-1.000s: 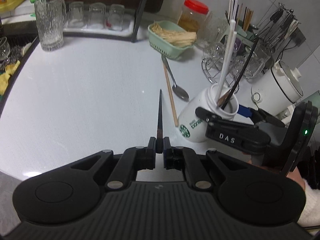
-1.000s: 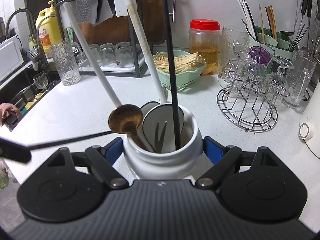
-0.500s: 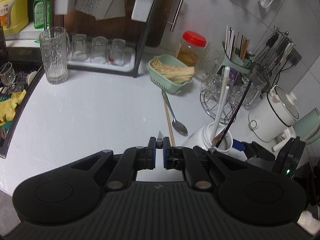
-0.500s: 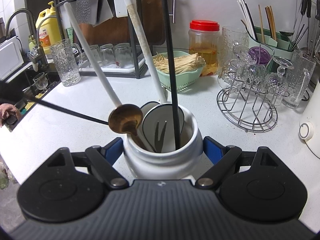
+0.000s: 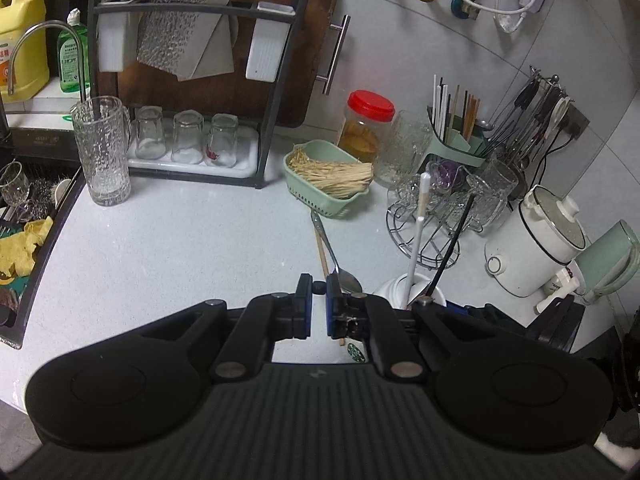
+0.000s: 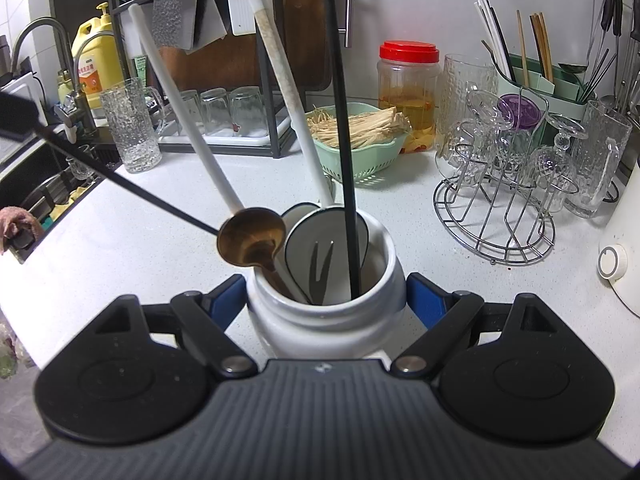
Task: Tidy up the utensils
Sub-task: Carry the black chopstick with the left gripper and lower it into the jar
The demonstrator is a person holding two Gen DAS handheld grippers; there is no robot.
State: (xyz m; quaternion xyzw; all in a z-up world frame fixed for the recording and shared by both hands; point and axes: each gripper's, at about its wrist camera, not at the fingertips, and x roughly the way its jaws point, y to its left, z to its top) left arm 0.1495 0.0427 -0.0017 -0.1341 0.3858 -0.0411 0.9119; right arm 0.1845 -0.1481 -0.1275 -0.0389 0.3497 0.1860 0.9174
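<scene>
The left hand-held gripper (image 5: pixel 319 308), at lower centre, is clamped on a black chopstick (image 6: pixel 120 188) aimed at the jar (image 6: pixel 324 304), which the half-open right hand-held gripper (image 6: pixel 325 298) grips. Several utensils stand inside; a spoon (image 5: pixel 338 260) and wooden chopstick (image 5: pixel 322 252) remain on the surface (image 5: pixel 180 248). The jar's green logo is unreadable.

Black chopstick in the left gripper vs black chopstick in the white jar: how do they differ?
The held black chopstick slants across the counter, its tip beside the jar's bronze spoon; the jar's black chopstick stands nearly upright in the white ceramic jar. Both are thin and black.
</scene>
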